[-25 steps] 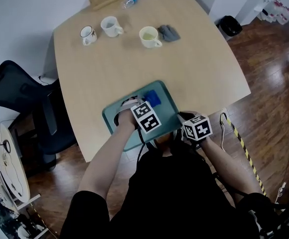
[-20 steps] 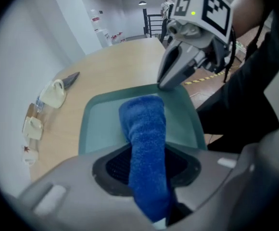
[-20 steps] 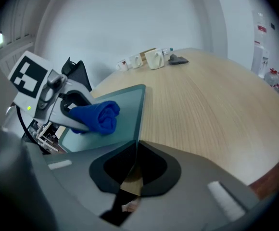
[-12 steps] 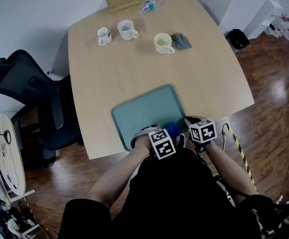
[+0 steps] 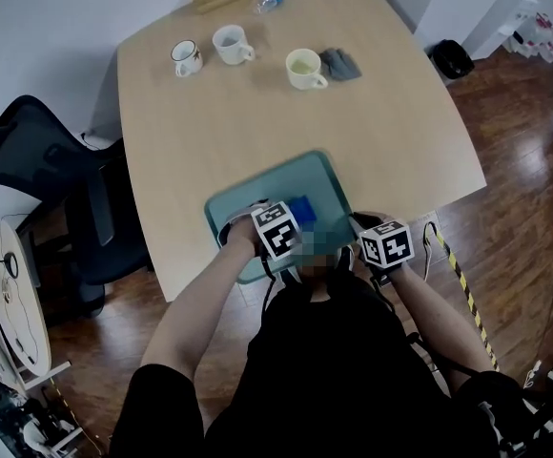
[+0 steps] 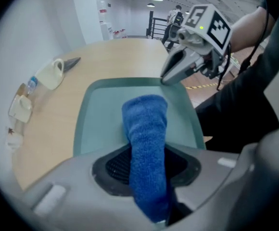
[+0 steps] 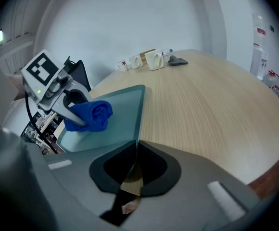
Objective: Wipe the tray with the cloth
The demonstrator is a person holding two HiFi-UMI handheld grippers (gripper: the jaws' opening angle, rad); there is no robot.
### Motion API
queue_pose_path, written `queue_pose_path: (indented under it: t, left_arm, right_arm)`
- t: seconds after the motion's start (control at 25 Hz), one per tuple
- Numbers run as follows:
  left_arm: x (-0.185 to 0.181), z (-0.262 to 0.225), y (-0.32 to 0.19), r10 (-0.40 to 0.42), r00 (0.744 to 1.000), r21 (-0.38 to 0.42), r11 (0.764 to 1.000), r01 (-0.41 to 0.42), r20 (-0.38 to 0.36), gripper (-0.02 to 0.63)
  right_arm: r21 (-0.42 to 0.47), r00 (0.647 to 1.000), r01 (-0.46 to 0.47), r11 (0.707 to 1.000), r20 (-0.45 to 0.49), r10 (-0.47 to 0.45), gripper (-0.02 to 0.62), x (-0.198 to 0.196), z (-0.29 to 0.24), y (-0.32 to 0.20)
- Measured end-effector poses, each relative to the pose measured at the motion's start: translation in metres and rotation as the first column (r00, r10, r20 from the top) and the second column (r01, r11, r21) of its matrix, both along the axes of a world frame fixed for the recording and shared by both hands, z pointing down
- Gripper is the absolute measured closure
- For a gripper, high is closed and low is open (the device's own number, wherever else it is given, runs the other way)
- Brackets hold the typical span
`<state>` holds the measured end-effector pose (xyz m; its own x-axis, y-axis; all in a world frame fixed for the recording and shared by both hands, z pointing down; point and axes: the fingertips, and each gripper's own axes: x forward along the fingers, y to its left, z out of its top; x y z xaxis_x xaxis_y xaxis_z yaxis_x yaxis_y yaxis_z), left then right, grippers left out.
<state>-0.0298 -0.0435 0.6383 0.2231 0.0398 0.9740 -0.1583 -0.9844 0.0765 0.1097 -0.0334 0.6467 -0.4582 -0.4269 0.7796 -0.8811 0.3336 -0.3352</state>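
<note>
At the near edge of a pale wooden table [image 5: 210,113], a person works over a teal tray [image 5: 257,194] with a hand-held gripper in each hand. The left gripper [image 7: 78,117] points steeply down, its jaws clamped on a rolled blue cloth [image 6: 146,129]. The cloth's free end presses on the tray floor around the middle, a little toward the person's side. The right gripper [image 6: 167,76] has its jaws drawn narrow and pinched on the tray's right-hand rim, apparently to steady it.

By the look of it the wiping itself is in hand, with cloth on surface and tray braced, though no dirt shows to tell how much has been covered. The next stroke calls for dragging the cloth across the bare floor toward the far left corner with steady downward pressure and no slackening of the grip. The right gripper must hold firm — the tray sits close to the table's edge. Three mugs [image 5: 303,68] stand well apart at the far end.
</note>
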Motion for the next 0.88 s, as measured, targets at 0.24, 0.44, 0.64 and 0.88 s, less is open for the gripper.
queue_pose_path:
  t: [0.24, 0.44, 0.64, 0.88]
  left_arm:
    - [-0.032, -0.001, -0.079, -0.059, 0.995, 0.116, 0.992, 0.050, 0.079, 0.442]
    - [-0.045, -0.003, -0.108, -0.083, 0.990, 0.208, 0.977, 0.057, 0.118, 0.437]
    - [-0.039, -0.003, -0.085, -0.106, 0.991, 0.227, 0.970, 0.084, 0.086, 0.462]
    - [-0.024, -0.001, -0.003, -0.004, 0.997, 0.147, 0.989, -0.007, 0.074, 0.462]
  right_arm:
    - [0.009, 1.000, 0.000, 1.000, 0.003, 0.000, 0.571, 0.000, -0.001, 0.000]
    - [0.010, 1.000, 0.001, 1.000, 0.004, -0.002, 0.571, 0.000, 0.000, 0.001]
    - [0.005, 1.000, 0.005, 1.000, 0.003, -0.005, 0.571, 0.001, 0.002, 0.002]
    - [0.000, 1.000, 0.010, 1.000, -0.006, -0.010, 0.571, 0.003, 0.004, 0.002]
